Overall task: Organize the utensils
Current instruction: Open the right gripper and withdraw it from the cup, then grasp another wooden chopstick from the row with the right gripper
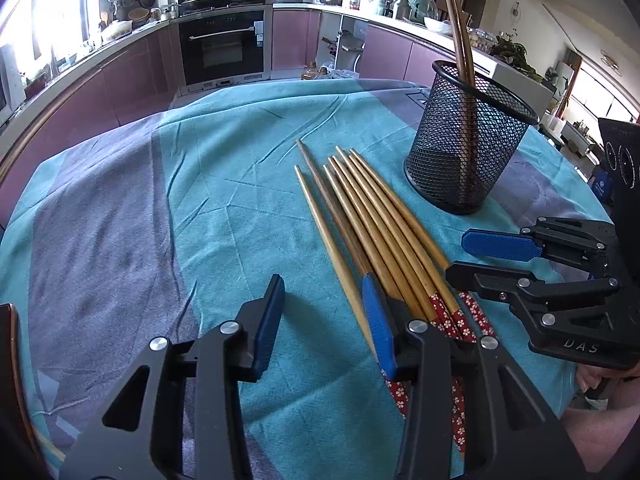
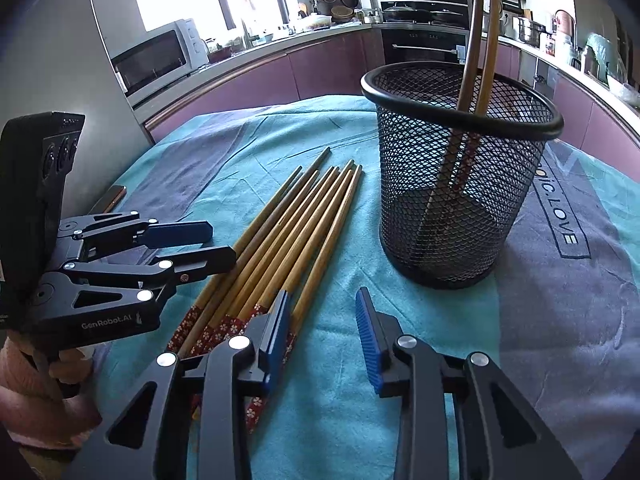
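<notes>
Kitchen counters with mauve cabinet fronts, a built-in black oven (image 1: 222, 46) and a white microwave (image 2: 160, 56) curve round behind a table spread with a teal and grey-violet cloth (image 1: 224, 184). On the cloth lies a bundle of long bamboo chopsticks with red flower-patterned handle ends (image 1: 372, 216), side by side and fanning slightly, their thin tips pointing away toward the cabinets. Just beside the bundle stands a black wire-mesh cylindrical holder (image 2: 460, 176), upright, with two darker brown chopsticks (image 2: 478, 36) leaning inside it, their patterned ends down at the bottom.

The left gripper (image 1: 324, 320), black with blue pads, hangs low over the handle end of the bundle. Its jaws stand partly spread; one pad lies against the outermost chopstick while the other is over bare cloth, and nothing is pinched between them.

The right gripper (image 2: 324, 328) comes in from the other side of the bundle. Its jaws are also partly spread, with only cloth in the gap; one pad rests at the patterned ends of the nearest chopsticks, the other sits near the foot of the mesh holder. A person's hand in a pink sleeve (image 2: 44, 396) holds the left tool's grip.
</notes>
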`<state>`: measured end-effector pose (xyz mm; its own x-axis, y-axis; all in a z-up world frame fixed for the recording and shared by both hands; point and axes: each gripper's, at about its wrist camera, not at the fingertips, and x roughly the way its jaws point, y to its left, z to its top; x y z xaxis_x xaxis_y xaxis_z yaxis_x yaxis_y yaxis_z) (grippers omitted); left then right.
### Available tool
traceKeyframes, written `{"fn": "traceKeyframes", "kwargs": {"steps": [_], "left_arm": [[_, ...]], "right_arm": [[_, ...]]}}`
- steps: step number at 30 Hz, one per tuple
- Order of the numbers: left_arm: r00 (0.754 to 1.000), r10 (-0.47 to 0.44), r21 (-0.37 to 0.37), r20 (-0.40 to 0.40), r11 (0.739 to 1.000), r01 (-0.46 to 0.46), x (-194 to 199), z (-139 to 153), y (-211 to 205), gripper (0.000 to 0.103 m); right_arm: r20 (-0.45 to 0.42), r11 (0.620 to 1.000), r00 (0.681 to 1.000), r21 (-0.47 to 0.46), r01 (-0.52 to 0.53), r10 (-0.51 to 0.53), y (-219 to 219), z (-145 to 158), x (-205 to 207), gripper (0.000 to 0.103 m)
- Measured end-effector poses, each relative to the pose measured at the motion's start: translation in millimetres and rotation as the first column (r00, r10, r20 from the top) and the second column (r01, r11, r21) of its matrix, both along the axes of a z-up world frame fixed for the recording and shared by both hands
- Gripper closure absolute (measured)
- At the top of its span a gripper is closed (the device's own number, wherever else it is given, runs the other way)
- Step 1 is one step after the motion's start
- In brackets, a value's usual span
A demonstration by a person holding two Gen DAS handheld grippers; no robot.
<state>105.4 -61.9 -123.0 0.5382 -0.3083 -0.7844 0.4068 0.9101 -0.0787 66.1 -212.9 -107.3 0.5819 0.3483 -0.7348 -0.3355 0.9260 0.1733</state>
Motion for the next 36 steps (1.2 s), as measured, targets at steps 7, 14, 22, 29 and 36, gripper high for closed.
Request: {"fn": "traceKeyframes", "kwargs": {"steps": [7, 14, 22, 29, 36], "left_arm": [[1.0, -0.01, -0.009, -0.016, 1.0, 0.009, 0, 0, 3, 0.068], [1.0, -0.006, 0.008, -0.018, 1.0, 0.006, 8, -2, -2, 0.07], [0.999, 0.037, -0.027, -0.029, 0.999, -0.037, 14, -3, 0, 0.09], [0.997, 0.071, -0.099, -0.026, 0.992, -0.074, 10, 4, 12, 0.095], [1.0, 0.008, -0.136, -0.018, 0.991, -0.01, -2, 12, 14, 0.095]], "right_arm": [[-0.002, 0.998, 1.0, -0.067, 0.005, -0.005, 5, 0, 3, 0.078], [0.007, 0.997, 1.0, -0.082, 0.016, -0.015, 12, -1, 13, 0.078], [-0.013, 0.999, 0.998, -0.003, 0.054, -0.054, -1, -2, 15, 0.095], [-0.006, 0.995, 0.997, 0.072, 0.072, -0.072, -17, 1, 8, 0.097], [0.024, 0.995, 1.0, 0.099, -0.007, 0.005, -20, 14, -3, 0.097]]}}
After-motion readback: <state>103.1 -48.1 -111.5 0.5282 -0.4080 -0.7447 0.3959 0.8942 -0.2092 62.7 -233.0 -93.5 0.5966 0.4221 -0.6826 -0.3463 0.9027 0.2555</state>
